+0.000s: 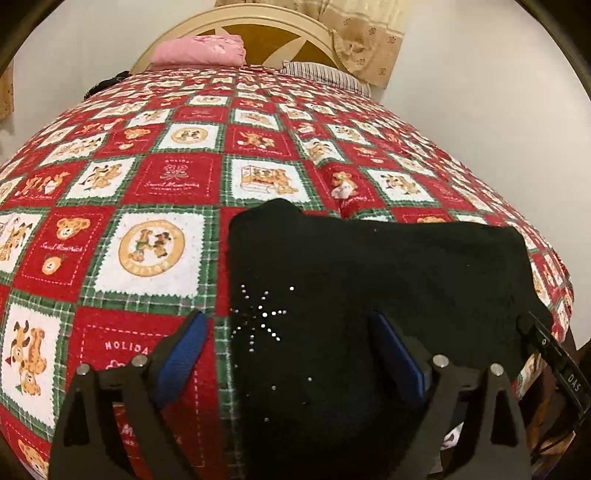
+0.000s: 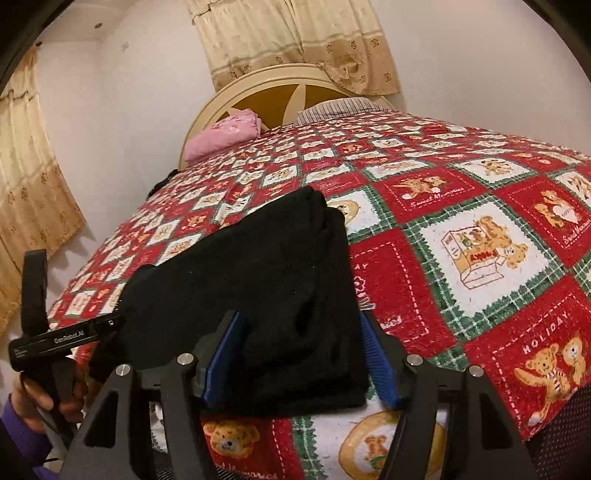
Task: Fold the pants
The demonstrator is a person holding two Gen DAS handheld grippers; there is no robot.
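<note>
The black pants point(image 1: 369, 295) lie folded in a compact stack on the bed near its front edge; a starburst of small studs shows on their left part. My left gripper point(image 1: 288, 332) is open, its blue-padded fingers point(image 1: 184, 350) straddling the stack's left edge. In the right wrist view the pants point(image 2: 266, 295) lie as a thick folded bundle. My right gripper point(image 2: 299, 350) is open, its fingers on either side of the bundle's near right end. The left gripper's body point(image 2: 62, 339) shows at the far left, held by a hand.
A red, white and green teddy-bear quilt point(image 1: 147, 184) covers the bed. A pink folded cloth point(image 1: 199, 50) and a striped pillow point(image 1: 325, 74) lie at the headboard point(image 1: 258, 29). Curtains point(image 2: 295, 40) hang behind. The bed's front edge is just below the grippers.
</note>
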